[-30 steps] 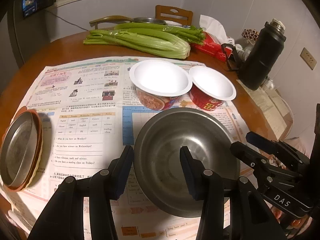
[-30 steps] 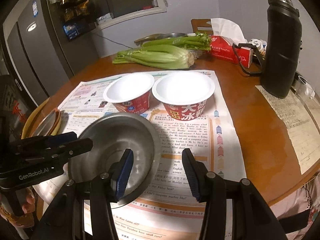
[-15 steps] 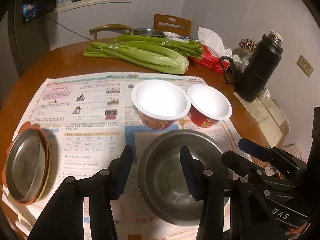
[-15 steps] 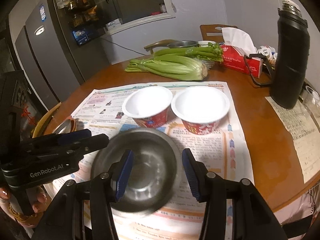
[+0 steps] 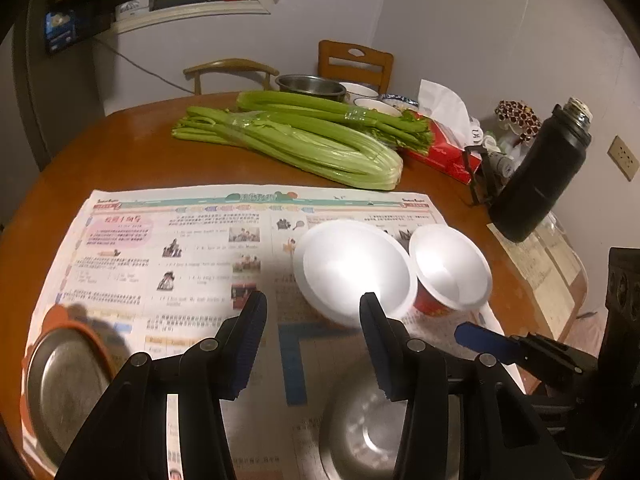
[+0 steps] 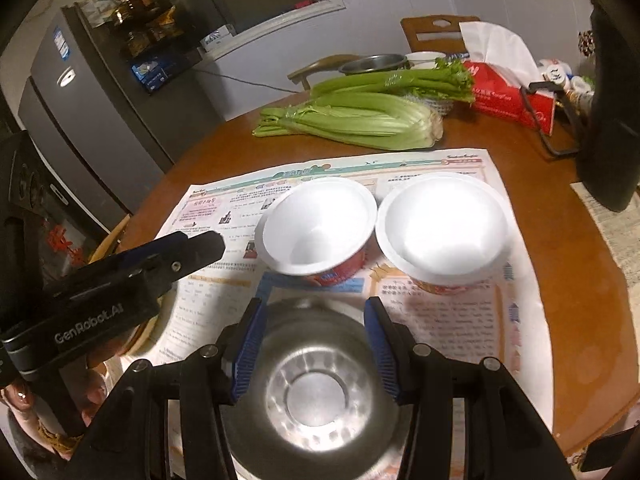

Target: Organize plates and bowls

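Note:
A steel bowl point(image 6: 316, 392) rests on the newspaper point(image 6: 452, 320) near the table's front edge; it also shows in the left wrist view point(image 5: 360, 436). My right gripper point(image 6: 314, 344) is open above it, one finger on each side. My left gripper point(image 5: 312, 344) is open and empty above the newspaper point(image 5: 180, 256), left of the bowl. Two white-and-red paper bowls point(image 5: 352, 268) point(image 5: 450, 276) stand side by side behind it, also in the right wrist view point(image 6: 318, 232) point(image 6: 442, 232). A steel plate on an orange plate point(image 5: 60, 388) lies at the left.
Celery bunches point(image 5: 304, 140), a red tissue box point(image 5: 444, 148) and a black thermos point(image 5: 540, 176) stand at the back. More bowls point(image 5: 310, 86) sit behind the celery. A fridge point(image 6: 92, 120) stands left of the round wooden table point(image 6: 580, 280).
Both grippers have drawn back and risen. The steel bowl has shifted toward the front edge and now lies under the right gripper. The left gripper has moved left, clear of the bowl.

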